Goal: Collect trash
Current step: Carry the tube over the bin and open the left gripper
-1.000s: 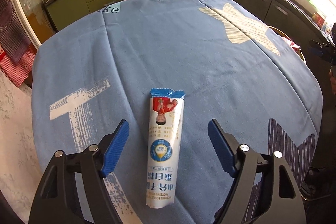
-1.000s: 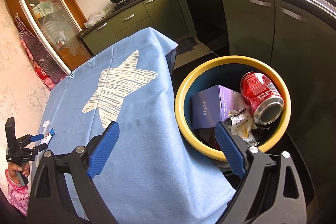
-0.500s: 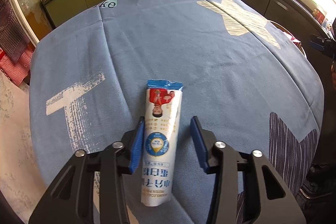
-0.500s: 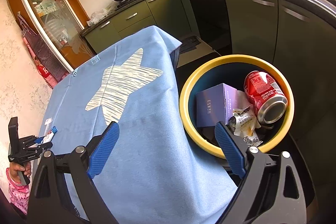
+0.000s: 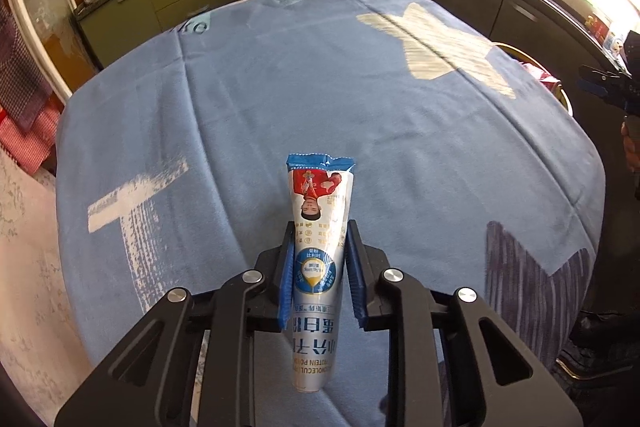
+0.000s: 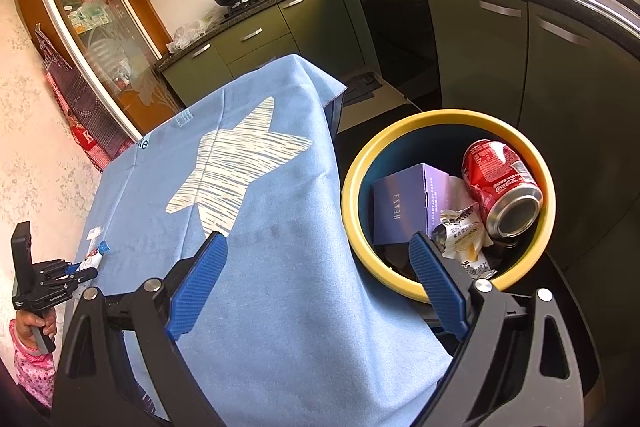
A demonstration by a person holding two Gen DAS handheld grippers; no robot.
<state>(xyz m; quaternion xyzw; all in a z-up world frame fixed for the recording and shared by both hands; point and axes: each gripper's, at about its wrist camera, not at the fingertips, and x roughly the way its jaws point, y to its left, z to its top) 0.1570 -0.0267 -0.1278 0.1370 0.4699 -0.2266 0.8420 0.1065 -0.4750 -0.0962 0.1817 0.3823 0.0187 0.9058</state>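
With blue pads clamped on both long edges, left gripper (image 5: 320,279) pinching the white-and-blue foil powder sachet (image 5: 319,247) at mid-length, near edge of the blue star-print tablecloth (image 5: 320,75), presumably so the flat pack lifts without folding. Right gripper (image 6: 320,283) parked with jaws spread wide and holding nothing, far right over the yellow-rimmed round bin (image 6: 440,123), red cola can (image 6: 500,187) and purple carton (image 6: 404,203) already inside. Versus one second back: left jaws gone from wide apart either side of the sachet to pressed against it; right essentially unchanged.
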